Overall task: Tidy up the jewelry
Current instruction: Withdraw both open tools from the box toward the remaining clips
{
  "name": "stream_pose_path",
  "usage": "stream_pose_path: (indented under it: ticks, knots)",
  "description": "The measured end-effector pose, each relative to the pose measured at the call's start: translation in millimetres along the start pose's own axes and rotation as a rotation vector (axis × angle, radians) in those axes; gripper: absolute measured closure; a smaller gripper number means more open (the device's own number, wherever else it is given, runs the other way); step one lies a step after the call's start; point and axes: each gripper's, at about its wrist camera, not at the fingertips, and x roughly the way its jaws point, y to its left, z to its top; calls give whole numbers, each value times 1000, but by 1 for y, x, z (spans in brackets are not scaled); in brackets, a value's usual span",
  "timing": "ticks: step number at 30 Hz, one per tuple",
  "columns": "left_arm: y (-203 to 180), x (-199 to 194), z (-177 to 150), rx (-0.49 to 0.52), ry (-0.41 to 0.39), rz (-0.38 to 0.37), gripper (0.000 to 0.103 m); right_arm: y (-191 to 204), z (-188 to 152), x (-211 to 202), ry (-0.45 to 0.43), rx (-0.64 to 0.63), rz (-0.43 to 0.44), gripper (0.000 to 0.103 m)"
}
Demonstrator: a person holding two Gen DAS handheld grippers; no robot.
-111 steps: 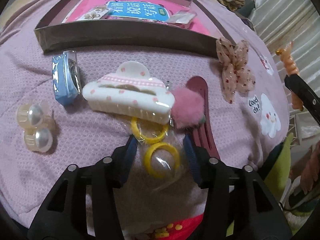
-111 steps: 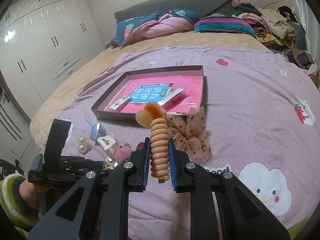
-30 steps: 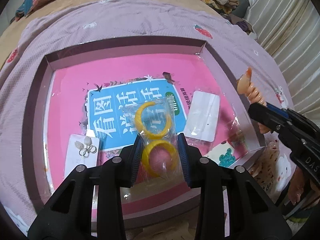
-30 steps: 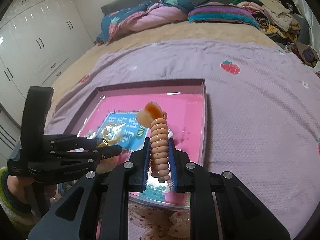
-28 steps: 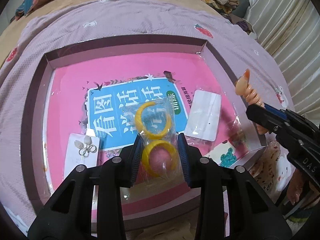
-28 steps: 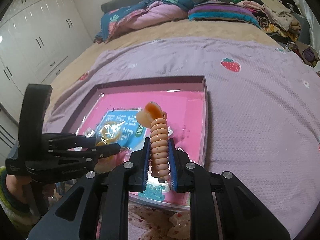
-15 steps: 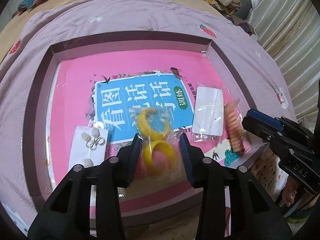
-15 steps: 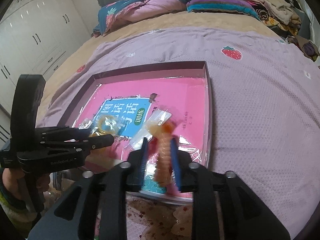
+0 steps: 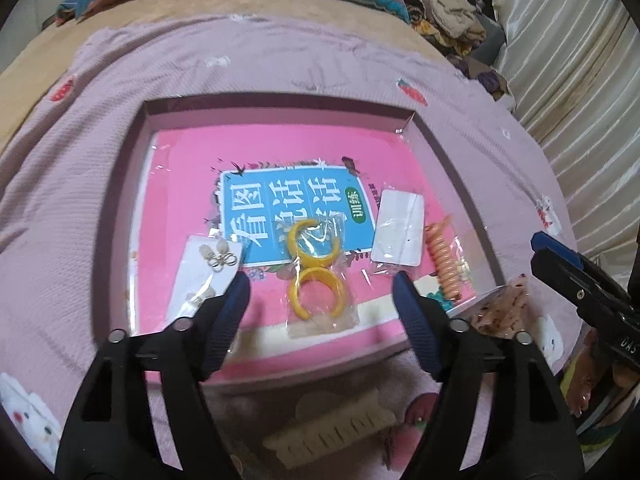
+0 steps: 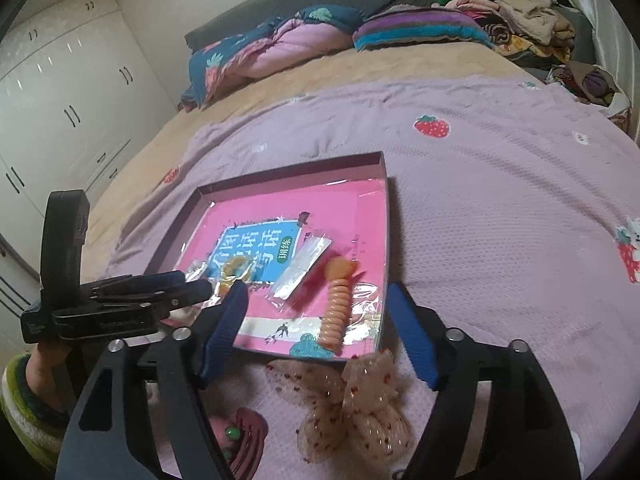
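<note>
A shallow box [image 9: 124, 184] [image 10: 386, 216] with a pink and blue printed floor lies on the lilac bedspread. In it lie a clear bag of yellow rings [image 9: 318, 276] [image 10: 234, 270], an orange spiral hair tie [image 9: 444, 256] [image 10: 338, 312], an earring card [image 9: 208, 268] and a white card in plastic [image 9: 398, 230] [image 10: 304, 268]. My left gripper [image 9: 322, 288] is open and empty above the yellow rings. My right gripper [image 10: 316, 300] is open and empty above the hair tie.
On the bedspread in front of the box lie a sheer dotted bow [image 10: 356, 412] [image 9: 504, 308], a cream claw clip [image 9: 332, 432] and a dark pink clip [image 10: 248, 444]. Pillows and piled clothes [image 10: 520, 12] sit at the bed's far end. White wardrobes [image 10: 60, 92] stand left.
Both grippers opened. The bag of yellow rings dropped from the left gripper into the box, and the orange hair tie dropped from the right gripper into the box's right side.
</note>
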Motion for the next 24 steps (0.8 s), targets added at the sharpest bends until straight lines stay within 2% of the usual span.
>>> stream_pose_path:
  ticks: [1, 4, 9, 24]
  knots:
    - [1, -6, -1, -4, -10, 3, 26, 1, 0, -4, -6, -1, 1, 27]
    - [3, -25, -3, -26, -46, 7, 19, 3, -1, -15, -22, -5, 1, 23]
    - [0, -52, -6, -41, -98, 23, 11, 11, -2, -34, -56, -7, 5, 17]
    - [2, -111, -25, -59, -189, 39, 10, 40, -8, -83, -136, -44, 30, 11]
